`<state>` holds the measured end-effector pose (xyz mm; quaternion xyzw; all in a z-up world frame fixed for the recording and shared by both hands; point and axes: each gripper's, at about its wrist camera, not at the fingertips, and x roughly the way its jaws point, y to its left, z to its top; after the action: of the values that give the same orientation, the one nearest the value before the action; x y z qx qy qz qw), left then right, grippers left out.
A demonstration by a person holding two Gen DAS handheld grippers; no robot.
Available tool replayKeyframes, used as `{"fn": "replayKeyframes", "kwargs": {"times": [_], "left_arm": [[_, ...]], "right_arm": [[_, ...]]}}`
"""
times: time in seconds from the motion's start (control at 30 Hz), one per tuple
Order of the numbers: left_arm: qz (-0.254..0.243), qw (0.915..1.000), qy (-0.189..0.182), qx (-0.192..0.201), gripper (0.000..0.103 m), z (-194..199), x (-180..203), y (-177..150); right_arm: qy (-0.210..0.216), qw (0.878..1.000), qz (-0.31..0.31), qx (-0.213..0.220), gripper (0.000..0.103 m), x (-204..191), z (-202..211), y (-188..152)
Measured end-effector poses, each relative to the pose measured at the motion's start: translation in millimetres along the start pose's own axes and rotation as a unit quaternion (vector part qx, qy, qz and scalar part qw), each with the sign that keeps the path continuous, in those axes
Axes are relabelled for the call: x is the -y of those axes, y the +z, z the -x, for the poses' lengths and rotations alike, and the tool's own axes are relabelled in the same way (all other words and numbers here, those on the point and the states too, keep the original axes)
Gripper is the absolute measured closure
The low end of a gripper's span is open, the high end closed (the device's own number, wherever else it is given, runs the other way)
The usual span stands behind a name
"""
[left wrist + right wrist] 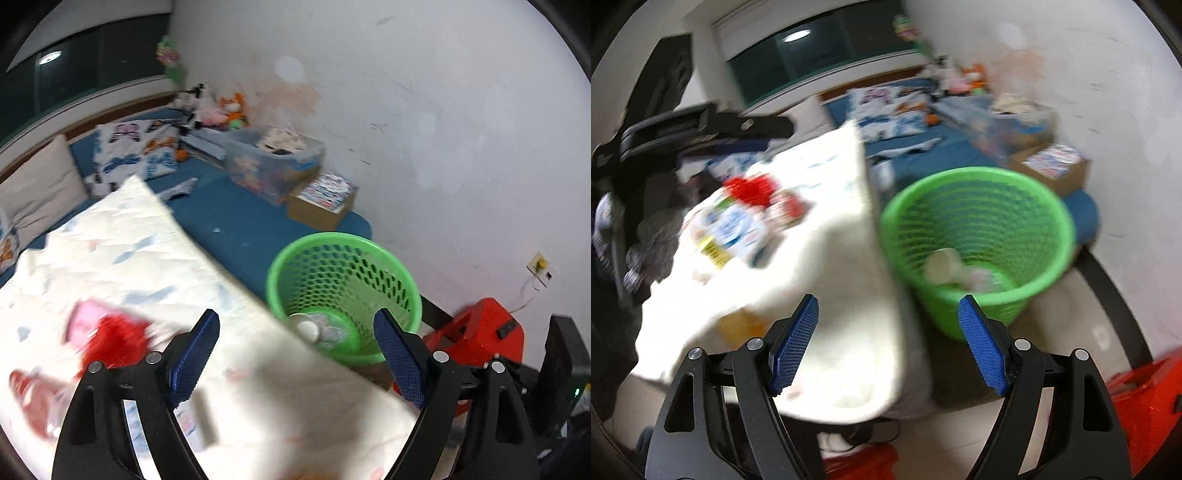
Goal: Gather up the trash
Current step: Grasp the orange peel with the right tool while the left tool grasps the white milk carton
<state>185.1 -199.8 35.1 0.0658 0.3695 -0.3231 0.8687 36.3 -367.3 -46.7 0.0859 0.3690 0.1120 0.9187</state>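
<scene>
Nearest: left tongs (295,347) wide open, nothing between the pads; right tongs (888,332) also spread wide and empty. Both point down over the corner edge of a white quilted cover (147,266) on a raised surface, can't tell if bed or bench.

Trash is on that cover: red crumpled wrapper (118,332) with pink piece (88,314) just beside it, blurred; from the right view a white-blue packet (735,229) lies next to the red bits.

Green mesh basket (343,258) stands on the floor right against the cover's edge, probably placed there so a drop is a short swing over. It already holds a pale cup (943,266) and some crumpled clear stuff. More pieces left to collect, judging by the pile.

Room: basket mouth is open and unobstructed; the cover edge overhangs its near rim. Red box (480,339) on the floor to the basket's right, wall close behind.

Far: blue mat (236,214), cardboard box (321,206), plastic bin (273,162), pillows.
</scene>
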Motion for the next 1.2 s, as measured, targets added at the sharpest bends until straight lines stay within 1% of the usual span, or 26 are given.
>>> {"fn": "replayKeyframes", "kwargs": {"times": [0.03,0.07,0.2,0.33,0.4,0.53,0.67,0.77,0.83,0.87,0.93,1.0,1.1,1.2], "left_arm": [[0.005,1.0000,0.005,0.004,0.021,8,-6,-4],[0.015,0.9997,0.018,0.009,0.021,19,-14,-9],[0.046,0.9980,0.037,0.024,0.020,51,-45,-34],[0.078,0.9951,0.054,0.029,0.020,75,-74,-60],[0.088,0.9937,0.061,0.032,0.020,82,-85,-70],[0.100,0.9904,0.086,0.043,0.020,101,-105,-94],[0.113,0.9881,0.095,0.041,0.020,107,-123,-113],[0.117,0.9877,0.099,0.033,0.020,102,-129,-124],[0.115,0.9877,0.103,0.026,0.020,96,-131,-127],[0.112,0.9879,0.105,0.025,0.020,94,-131,-128],[0.114,0.9880,0.100,0.027,0.020,93,-132,-130],[0.124,0.9871,0.097,0.031,0.020,93,-133,-134],[0.138,0.9868,0.080,0.028,0.029,89,-134,-133],[0.134,0.9883,0.068,0.029,0.030,84,-127,-127]], "right_arm": [[0.008,1.000,0.010,-0.004,0.025,-10,-2,-2],[0.021,0.999,0.023,-0.010,0.025,-25,-6,-5],[0.050,0.996,0.068,-0.034,0.025,-74,-27,-18],[0.052,0.993,0.092,-0.053,0.026,-99,-49,-29],[0.048,0.992,0.099,-0.064,0.028,-108,-61,-32],[0.031,0.991,0.110,-0.074,0.029,-111,-80,-33],[0.014,0.990,0.118,-0.076,0.034,-113,-93,-33],[0.001,0.989,0.127,-0.072,0.040,-116,-97,-33],[0.001,0.989,0.132,-0.069,0.048,-119,-98,-31],[0.000,0.989,0.132,-0.068,0.049,-119,-98,-30],[0.000,0.989,0.131,-0.065,0.054,-119,-97,-30],[0.004,0.989,0.132,-0.060,0.056,-118,-94,-30],[0.004,0.990,0.131,-0.057,0.058,-116,-91,-30],[0.009,0.991,0.124,-0.054,0.059,-114,-87,-30]]}}
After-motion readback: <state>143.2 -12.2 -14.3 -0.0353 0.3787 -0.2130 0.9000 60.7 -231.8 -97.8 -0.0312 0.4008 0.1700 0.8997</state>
